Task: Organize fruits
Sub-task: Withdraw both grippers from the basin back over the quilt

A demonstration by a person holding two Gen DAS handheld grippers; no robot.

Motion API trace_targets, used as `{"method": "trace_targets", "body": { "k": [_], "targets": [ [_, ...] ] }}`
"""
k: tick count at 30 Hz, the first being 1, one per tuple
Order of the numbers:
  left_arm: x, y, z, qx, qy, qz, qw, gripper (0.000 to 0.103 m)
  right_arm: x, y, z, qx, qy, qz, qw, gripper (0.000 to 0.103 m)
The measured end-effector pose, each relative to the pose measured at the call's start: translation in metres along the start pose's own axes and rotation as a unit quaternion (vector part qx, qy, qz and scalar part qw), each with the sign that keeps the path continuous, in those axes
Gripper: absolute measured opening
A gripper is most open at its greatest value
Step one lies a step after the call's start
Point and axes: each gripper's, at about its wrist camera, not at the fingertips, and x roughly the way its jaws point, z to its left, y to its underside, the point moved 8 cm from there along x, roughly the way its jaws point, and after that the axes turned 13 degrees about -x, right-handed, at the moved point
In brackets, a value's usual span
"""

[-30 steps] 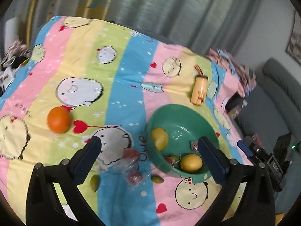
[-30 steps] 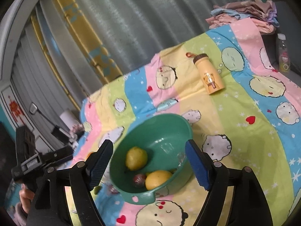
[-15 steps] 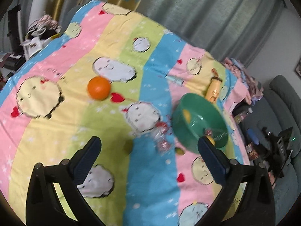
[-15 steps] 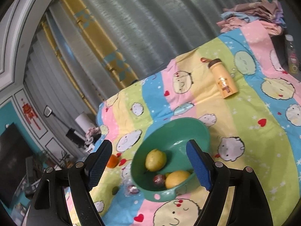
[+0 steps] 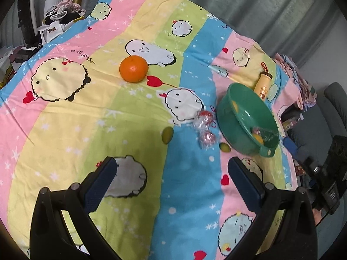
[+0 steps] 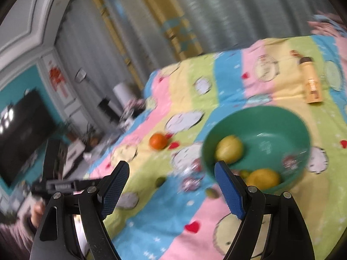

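Note:
A green bowl (image 5: 247, 117) with yellow fruit (image 6: 229, 148) and a wrapped red fruit stands on the striped cartoon cloth (image 5: 91, 117). An orange (image 5: 133, 69) lies far left of the bowl. Two plastic-wrapped red fruits (image 5: 205, 127) and two small green fruits (image 5: 167, 135) lie beside the bowl. My left gripper (image 5: 171, 179) is open and empty, held above the cloth short of the green fruits. My right gripper (image 6: 171, 186) is open and empty, left of the bowl (image 6: 258, 134); that view is blurred, with the orange (image 6: 158, 141) beyond.
A yellow bottle (image 5: 262, 84) lies behind the bowl, also in the right wrist view (image 6: 311, 86). Folded clothes (image 5: 303, 86) sit at the far right edge. A grey sofa (image 5: 334, 108) and dark gear stand right of the table. Clutter (image 5: 54, 19) sits at the far left.
The left gripper has pulled back and up, so the bowl and fruits look smaller and farther. The right gripper has swung left, putting the bowl to the right of its fingers.

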Motion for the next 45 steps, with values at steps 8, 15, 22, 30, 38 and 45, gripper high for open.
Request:
{"method": "trace_targets", "body": {
  "k": [8, 15, 22, 30, 38, 45],
  "targets": [
    [-0.04, 0.011, 0.001, -0.026, 0.017, -0.02, 0.9993, 0.103, 0.027, 0.028, 0.043, -0.02, -0.025, 0.016, 0.999, 0.081],
    [-0.07, 0.026, 0.008, -0.005, -0.008, -0.038, 0.9992, 0.103, 0.022, 0.044, 0.028, 0.008, 0.026, 0.003, 1.0, 0.081],
    [-0.081, 0.038, 0.02, -0.004, -0.012, -0.041, 0.9991, 0.103, 0.02, 0.052, 0.004, 0.05, 0.061, 0.008, 0.997, 0.081],
    [-0.059, 0.044, 0.01, 0.025, 0.0, -0.025, 0.9994, 0.103, 0.019, 0.059, -0.014, 0.068, 0.101, 0.02, 0.992, 0.081],
    [-0.017, 0.033, -0.019, 0.07, 0.047, 0.0, 0.9964, 0.103, 0.021, 0.063, -0.024, 0.055, 0.122, 0.035, 0.99, 0.081],
    [0.015, 0.009, -0.023, 0.104, 0.017, -0.032, 0.994, 0.103, 0.035, 0.075, -0.032, 0.056, 0.118, 0.067, 0.989, 0.081]
  ]
}}
